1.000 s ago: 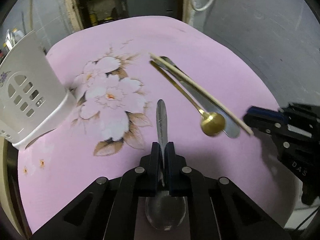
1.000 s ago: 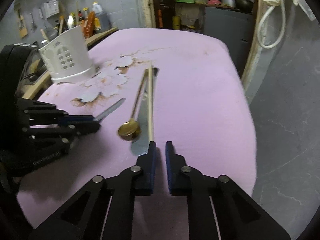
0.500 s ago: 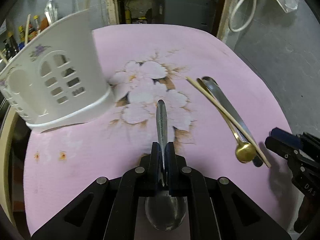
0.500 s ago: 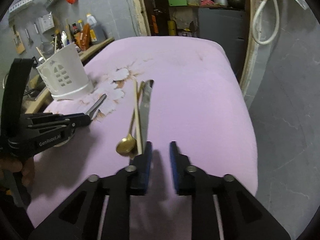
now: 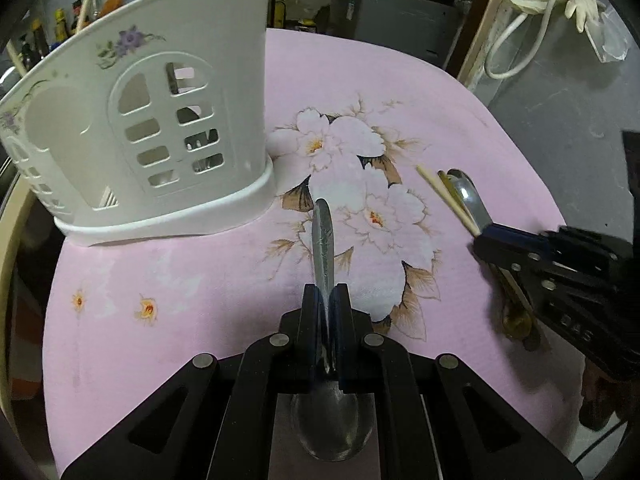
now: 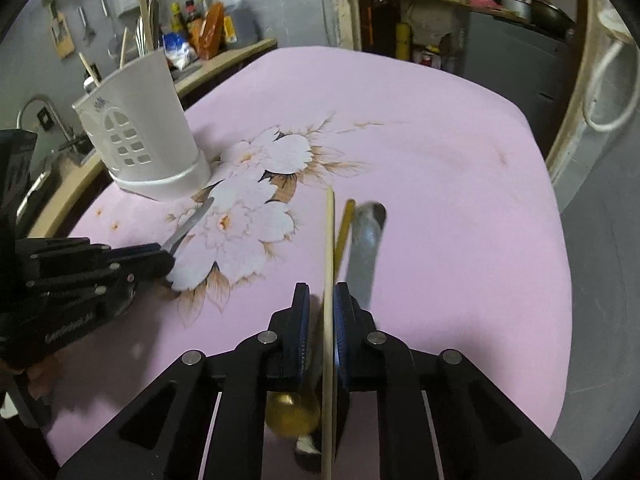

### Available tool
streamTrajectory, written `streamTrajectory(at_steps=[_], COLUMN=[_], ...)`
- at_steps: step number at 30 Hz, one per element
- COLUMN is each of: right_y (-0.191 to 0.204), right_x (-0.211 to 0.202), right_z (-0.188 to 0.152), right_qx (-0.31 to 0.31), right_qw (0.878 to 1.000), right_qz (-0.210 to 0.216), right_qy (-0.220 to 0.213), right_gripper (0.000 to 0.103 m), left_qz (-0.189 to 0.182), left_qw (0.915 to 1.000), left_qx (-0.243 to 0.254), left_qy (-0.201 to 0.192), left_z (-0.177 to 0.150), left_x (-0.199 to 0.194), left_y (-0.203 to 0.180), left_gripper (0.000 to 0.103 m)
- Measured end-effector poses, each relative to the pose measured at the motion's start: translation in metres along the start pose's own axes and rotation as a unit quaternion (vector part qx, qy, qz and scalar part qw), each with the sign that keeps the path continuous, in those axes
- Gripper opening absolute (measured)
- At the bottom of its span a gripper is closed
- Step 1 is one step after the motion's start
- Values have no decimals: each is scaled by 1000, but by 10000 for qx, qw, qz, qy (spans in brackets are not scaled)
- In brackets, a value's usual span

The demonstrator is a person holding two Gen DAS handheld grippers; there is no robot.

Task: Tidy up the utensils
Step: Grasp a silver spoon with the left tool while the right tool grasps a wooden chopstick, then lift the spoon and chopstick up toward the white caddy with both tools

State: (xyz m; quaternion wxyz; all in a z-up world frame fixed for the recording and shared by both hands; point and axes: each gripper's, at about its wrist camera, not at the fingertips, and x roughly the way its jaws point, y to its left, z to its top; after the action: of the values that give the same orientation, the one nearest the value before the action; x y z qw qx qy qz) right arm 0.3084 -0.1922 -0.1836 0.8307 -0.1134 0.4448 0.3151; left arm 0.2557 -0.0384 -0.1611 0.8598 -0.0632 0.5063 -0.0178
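My left gripper (image 5: 326, 292) is shut on a silver spoon (image 5: 323, 240), handle pointing forward and bowl behind the pads; the right wrist view shows it too (image 6: 192, 220). Close ahead at the left stands the white slotted utensil holder (image 5: 160, 128), with a few utensils inside. A pale chopstick (image 6: 329, 240) runs between the closing jaws of my right gripper (image 6: 322, 292). It lies against the right pad, with a gap on the left. Beside it lie a gold spoon (image 6: 344, 228) and a silver utensil (image 6: 366, 248).
A pink floral cloth (image 5: 160, 300) covers the round table. Behind the holder (image 6: 144, 136) is a counter with bottles (image 6: 208, 28). A cable and a glove (image 5: 576, 4) hang on the grey wall at the right. The table edge drops off on the right.
The left gripper has carried the spoon nearer to the holder, which now looms large. The right gripper has moved forward over the chopstick, opened, and now straddles it with narrower jaws.
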Motion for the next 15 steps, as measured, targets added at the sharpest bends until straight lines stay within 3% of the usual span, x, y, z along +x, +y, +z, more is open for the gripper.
streamTrajectory(at_steps=[4,10,15], right_y=[-1,-17,-24], right_x=[2,-5,-10], right_z=[3,-3,-10], right_qx=[216,870,1139], right_qw=[9998,9950,9918], right_qz=[24,483,572], right_qy=[15,-77,-71], right_gripper=[5,4,4], left_qz=[-139,-434,-442], left_qw=[9998,9981,9983], left_qx=[-32,-168,-283], left_qy=[136,413,271], left_z=[7,17,10], left_x=[1,2,-6], left_y=[5,20,23], left_gripper=[6,6,5])
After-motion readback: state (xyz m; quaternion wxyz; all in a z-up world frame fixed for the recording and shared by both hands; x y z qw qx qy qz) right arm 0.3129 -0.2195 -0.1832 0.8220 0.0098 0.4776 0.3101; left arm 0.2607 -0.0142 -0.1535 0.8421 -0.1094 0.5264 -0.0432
